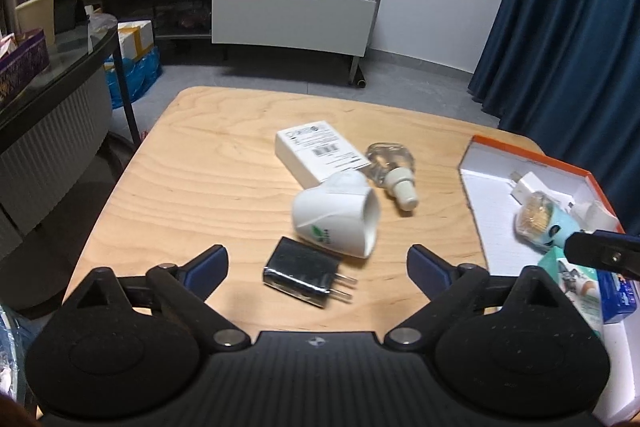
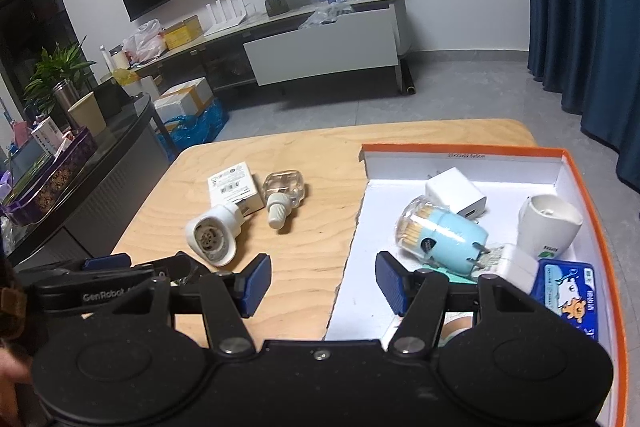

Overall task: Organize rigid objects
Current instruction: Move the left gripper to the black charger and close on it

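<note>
My left gripper is open wide, low over the wooden table. A black plug adapter lies flat between its pads, touching neither. Just beyond lie a white plug-in heater on its side, a white flat box and a clear bottle. My right gripper stands open and empty over the left edge of the orange-rimmed box. That box holds a blue toothpick holder, a white charger cube, a second white heater and a blue packet.
A dark glass side table with boxes and plants stands left of the wooden table. A TV stand lines the far wall. Blue curtains hang at the right. Bare wood shows on the table's left half.
</note>
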`<act>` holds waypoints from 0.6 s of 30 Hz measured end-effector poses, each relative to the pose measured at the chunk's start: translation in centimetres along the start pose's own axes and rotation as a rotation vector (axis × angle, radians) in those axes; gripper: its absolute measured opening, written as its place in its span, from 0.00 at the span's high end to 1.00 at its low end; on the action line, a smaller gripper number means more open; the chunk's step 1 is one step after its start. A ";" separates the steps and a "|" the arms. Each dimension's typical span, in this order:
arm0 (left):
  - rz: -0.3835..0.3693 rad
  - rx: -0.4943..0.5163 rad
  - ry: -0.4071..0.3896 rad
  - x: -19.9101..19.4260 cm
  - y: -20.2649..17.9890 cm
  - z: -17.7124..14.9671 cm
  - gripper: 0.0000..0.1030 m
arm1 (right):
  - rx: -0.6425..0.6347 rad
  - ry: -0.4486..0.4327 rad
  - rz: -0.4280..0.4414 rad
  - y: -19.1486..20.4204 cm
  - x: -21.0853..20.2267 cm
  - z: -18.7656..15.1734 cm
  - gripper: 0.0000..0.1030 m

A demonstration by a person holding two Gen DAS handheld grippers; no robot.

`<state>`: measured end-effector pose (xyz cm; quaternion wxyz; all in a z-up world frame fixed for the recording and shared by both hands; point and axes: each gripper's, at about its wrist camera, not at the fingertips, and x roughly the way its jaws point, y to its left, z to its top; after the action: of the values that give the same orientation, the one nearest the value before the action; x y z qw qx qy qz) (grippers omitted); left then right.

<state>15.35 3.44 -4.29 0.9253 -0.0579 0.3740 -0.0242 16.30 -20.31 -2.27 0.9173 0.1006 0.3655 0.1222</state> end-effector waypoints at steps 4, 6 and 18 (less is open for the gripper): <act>-0.005 0.005 0.009 0.6 0.7 -0.4 0.02 | -0.005 0.011 0.013 0.2 0.5 -0.3 0.32; -0.002 0.030 0.016 0.9 0.8 -0.7 0.02 | -0.004 0.017 0.019 0.3 0.7 -0.4 0.31; -0.002 0.137 0.041 3.4 0.7 -1.9 0.09 | -0.022 0.044 0.038 1.9 1.9 -0.7 0.32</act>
<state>16.44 3.63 -8.06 0.9193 0.0060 0.3901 -0.0519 16.87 -17.90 -3.43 0.9076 0.0949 0.3821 0.1459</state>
